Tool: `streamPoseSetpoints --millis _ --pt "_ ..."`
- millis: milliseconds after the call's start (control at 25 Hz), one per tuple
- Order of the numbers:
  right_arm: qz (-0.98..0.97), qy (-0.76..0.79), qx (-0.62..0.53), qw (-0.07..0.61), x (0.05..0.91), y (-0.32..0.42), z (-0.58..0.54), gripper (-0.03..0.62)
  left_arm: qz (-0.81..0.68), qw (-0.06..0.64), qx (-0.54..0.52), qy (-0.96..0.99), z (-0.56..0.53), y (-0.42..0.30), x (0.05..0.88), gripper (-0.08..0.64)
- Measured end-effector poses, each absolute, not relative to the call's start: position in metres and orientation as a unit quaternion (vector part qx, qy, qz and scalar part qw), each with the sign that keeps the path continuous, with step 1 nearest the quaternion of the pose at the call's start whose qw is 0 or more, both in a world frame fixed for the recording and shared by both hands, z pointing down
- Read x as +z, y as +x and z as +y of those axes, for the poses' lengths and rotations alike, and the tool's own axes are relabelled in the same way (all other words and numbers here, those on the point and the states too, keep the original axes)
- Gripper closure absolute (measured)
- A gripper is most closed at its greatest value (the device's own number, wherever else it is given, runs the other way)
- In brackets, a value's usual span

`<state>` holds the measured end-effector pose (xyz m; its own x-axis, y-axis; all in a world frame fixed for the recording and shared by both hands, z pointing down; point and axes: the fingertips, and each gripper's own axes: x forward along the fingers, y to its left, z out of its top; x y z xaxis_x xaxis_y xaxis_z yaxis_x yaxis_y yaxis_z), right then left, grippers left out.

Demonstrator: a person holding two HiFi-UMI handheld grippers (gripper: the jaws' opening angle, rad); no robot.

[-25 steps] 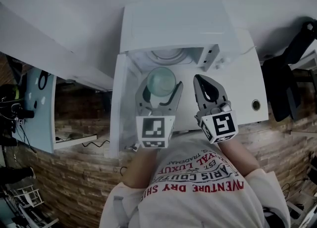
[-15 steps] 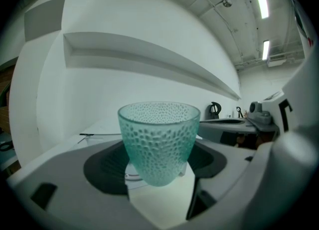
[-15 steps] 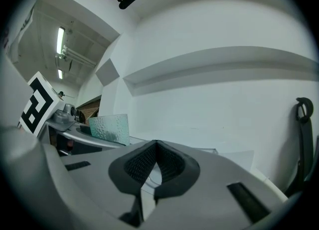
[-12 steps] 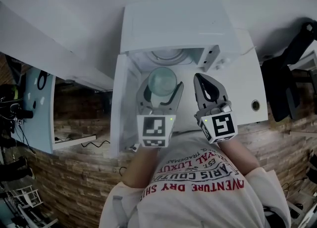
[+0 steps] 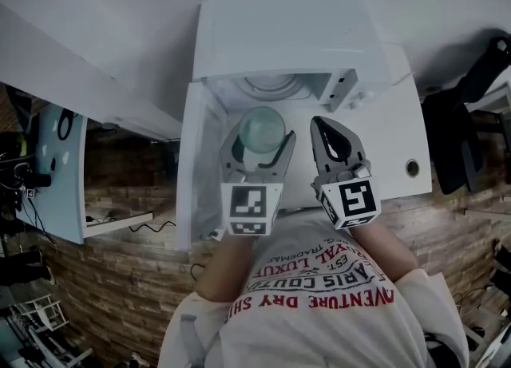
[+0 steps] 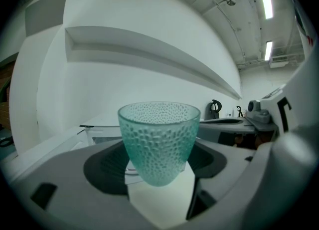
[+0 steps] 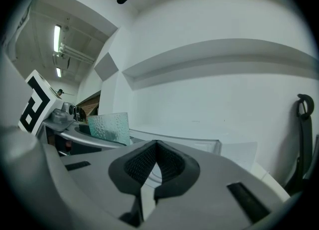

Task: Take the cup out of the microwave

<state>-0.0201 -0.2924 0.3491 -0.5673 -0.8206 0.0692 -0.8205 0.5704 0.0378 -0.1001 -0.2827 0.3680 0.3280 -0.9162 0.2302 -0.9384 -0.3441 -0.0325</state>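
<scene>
My left tongs [image 5: 260, 141] point almost level, clamped around the dimpled green glass cup [image 6: 158, 141] at the mouth of the open white microwave [image 5: 279, 39]. My right tongs [image 5: 321, 125] hover beside them, pinched together and empty, over the white desk [image 5: 395, 131].

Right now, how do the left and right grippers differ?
The left gripper has its jaws wide, clamped on the teal cup; the right gripper has its jaws together with nothing between them. The left gripper is in front of the open microwave cavity; the right gripper is to that opening's right. Both point toward the microwave.
</scene>
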Motion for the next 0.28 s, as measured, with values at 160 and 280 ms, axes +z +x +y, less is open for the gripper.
streamPoseSetpoints --millis 160,280 --pt "-0.885 0.463 0.004 0.041 0.351 -0.0195 -0.2945 0.583 -0.57 0.062 0.103 0.813 -0.2859 -0.0993 0.373 0.201" --pt "-0.885 0.464 0.008 0.04 0.3539 -0.0159 -0.2958 0.582 -0.57 0.07 0.102 0.813 -0.2876 -0.0964 0.3768 0.201"
